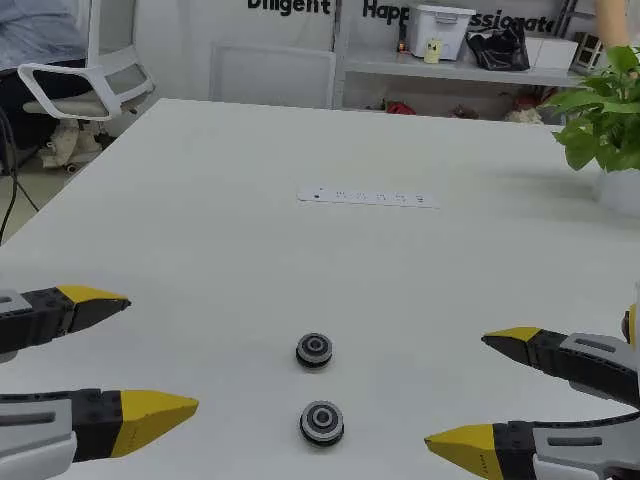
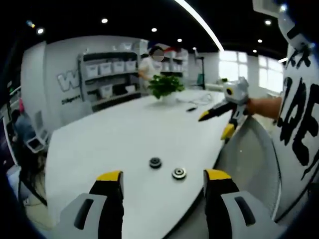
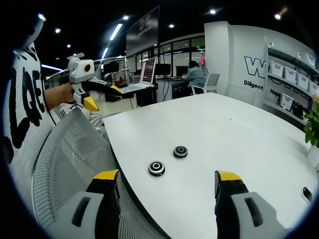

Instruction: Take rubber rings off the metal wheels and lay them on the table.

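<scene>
Flat on the table [image 1: 300, 230], lower centre of the head view: near wheel [image 1: 321, 422], far wheel [image 1: 314, 350] just above, rubber rings [image 1: 304, 424] seemingly still on. Flanked about evenly by left gripper [image 1: 160, 352] and right gripper [image 1: 457, 389], both spread wide, holding and touching nothing.
</scene>
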A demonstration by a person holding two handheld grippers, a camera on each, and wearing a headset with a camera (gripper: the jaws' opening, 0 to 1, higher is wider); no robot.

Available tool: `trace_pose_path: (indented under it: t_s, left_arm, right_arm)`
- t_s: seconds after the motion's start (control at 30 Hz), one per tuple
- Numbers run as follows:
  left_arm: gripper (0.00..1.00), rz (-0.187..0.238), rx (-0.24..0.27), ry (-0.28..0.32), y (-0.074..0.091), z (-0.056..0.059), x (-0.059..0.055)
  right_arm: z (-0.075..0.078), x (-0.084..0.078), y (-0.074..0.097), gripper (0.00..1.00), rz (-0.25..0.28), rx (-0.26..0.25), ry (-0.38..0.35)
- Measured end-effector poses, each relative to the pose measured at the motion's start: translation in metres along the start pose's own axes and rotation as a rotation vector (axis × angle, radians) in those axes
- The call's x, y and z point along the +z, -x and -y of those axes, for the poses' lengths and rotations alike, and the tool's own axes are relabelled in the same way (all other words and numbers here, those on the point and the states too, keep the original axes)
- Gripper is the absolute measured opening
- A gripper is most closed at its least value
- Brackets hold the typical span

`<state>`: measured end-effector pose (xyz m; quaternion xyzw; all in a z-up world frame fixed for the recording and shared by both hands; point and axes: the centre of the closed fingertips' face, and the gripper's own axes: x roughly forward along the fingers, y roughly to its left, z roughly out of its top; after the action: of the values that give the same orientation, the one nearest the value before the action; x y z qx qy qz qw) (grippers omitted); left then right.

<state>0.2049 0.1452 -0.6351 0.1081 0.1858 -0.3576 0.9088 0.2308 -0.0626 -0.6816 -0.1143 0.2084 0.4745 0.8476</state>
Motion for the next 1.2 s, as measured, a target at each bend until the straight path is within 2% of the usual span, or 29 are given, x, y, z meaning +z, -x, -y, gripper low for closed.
trace_pose_path:
  t_s: [0.33, 0.77, 1.2]
  left_arm:
    - [0.67, -0.001, 0.005, -0.003, 0.0003, -0.0008, 0.0023]
    - [0.67, -0.009, -0.013, -0.02, -0.0032, 0.0027, 0.0057]
    - [0.67, -0.023, -0.03, -0.028, -0.008, 0.0018, 0.0003]
  right_arm:
    - [0.0003, 0.0009, -0.0001, 0.74, 0.002, 0.0, 0.003]
    - [0.0006, 0.0013, 0.0012, 0.74, -0.003, 0.006, 0.015]
    - [-0.0012, 0.0027, -0.0019, 0.73, -0.006, 0.028, 0.028]
